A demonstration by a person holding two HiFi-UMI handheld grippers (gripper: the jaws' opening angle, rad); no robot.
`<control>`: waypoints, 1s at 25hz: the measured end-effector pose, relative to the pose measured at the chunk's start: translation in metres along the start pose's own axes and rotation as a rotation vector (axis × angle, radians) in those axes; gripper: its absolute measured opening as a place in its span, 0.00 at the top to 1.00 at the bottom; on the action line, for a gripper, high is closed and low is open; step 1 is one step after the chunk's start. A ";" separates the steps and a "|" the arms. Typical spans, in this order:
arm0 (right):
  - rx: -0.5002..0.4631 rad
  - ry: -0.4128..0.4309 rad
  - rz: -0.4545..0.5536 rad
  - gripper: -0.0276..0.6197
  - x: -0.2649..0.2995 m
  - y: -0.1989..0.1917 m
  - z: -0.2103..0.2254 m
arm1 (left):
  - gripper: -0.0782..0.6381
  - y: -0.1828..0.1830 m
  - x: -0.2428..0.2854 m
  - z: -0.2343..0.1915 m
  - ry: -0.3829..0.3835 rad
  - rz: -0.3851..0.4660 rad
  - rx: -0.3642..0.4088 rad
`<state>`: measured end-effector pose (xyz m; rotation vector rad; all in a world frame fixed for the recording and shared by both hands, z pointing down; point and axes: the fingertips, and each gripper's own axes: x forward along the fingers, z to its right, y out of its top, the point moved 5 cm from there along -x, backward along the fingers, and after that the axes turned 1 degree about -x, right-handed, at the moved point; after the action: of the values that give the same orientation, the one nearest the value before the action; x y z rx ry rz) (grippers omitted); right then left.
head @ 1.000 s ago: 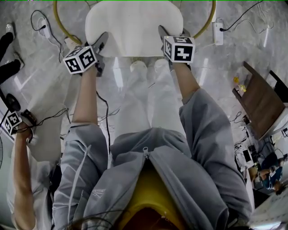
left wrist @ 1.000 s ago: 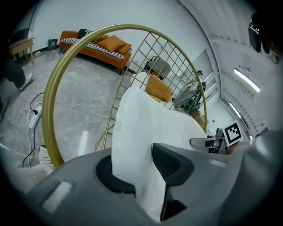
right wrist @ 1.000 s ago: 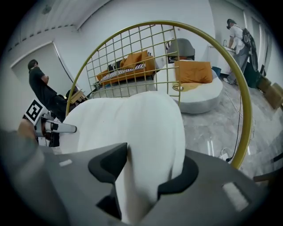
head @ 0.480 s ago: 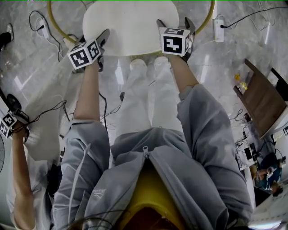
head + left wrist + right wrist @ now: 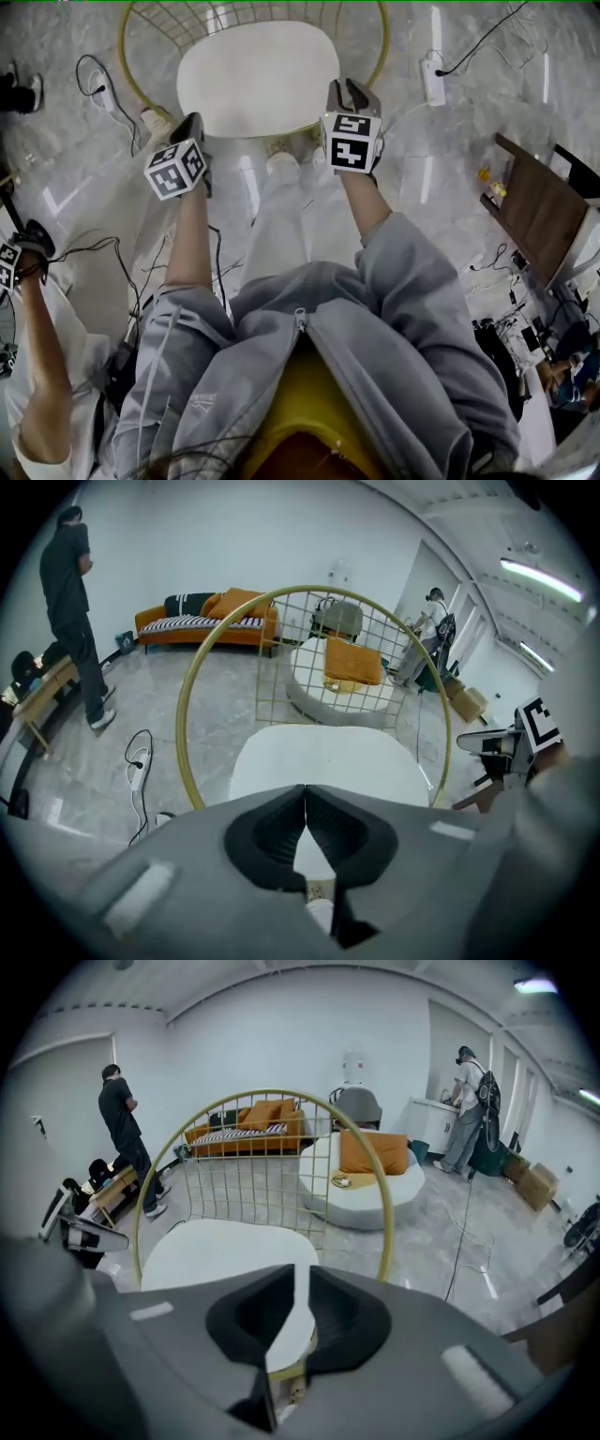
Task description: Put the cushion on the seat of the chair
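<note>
**Head view.** Looked steeply down on a white cushion [image 5: 258, 80] lying flat on the seat of the gold wire chair [image 5: 122, 61], inside the ring, with the grid back on the far side. Found the left claw [image 5: 192, 122] by the cushion's near left corner and the right claw [image 5: 352, 94] by its near right corner, both pointed down and forward. Put that spacing down to a two-handed hold on the near edge, one corner each, to keep the cushion level. Could not tell from here alone whether either tip touched the cushion.

**Left gripper view.** Saw the left claw [image 5: 305, 789] closed tip to tip, with nothing between the jaws. Saw the cushion [image 5: 328, 757] beyond the tips and clear of them, sitting square within the ring of the chair [image 5: 185, 714].

**Right gripper view.** Caught the right claw [image 5: 302, 1274] with its jaws closing, a narrow slit between the pads and nothing in it. Made out only the cushion [image 5: 216, 1251] and the chair [image 5: 385, 1213] through the slit, farther off. Read both claws as empty and off the cushion. Judged the task as good as done, with the cushion flat, centred and not hanging over the rim. Saw nothing calling for more than a small nudge.
</note>
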<state>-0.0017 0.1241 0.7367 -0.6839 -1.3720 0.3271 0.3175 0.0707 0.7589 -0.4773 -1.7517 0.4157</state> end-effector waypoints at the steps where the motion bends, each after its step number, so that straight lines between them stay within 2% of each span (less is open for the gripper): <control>1: 0.008 -0.006 0.002 0.95 -0.016 -0.001 0.005 | 0.88 -0.001 -0.010 0.015 -0.012 -0.008 0.003; 4: 0.041 -0.002 0.015 0.96 -0.063 -0.002 0.022 | 0.88 0.003 -0.034 0.064 -0.077 -0.007 0.012; 11: 0.072 -0.022 0.112 0.96 -0.164 0.006 0.065 | 0.88 0.024 -0.088 0.193 -0.235 0.078 0.151; 15: 0.095 -0.019 0.198 0.96 -0.237 0.017 0.080 | 0.88 0.033 -0.143 0.257 -0.296 0.143 0.209; 20: 0.096 -0.048 0.388 0.96 -0.307 0.060 0.100 | 0.88 0.086 -0.190 0.332 -0.388 0.325 0.347; 25: 0.065 -0.096 0.604 0.96 -0.391 0.095 0.117 | 0.88 0.132 -0.260 0.395 -0.455 0.552 0.431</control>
<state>-0.1735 -0.0037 0.3762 -1.0327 -1.2136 0.8889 -0.0013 0.0368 0.3871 -0.5782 -1.8668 1.3492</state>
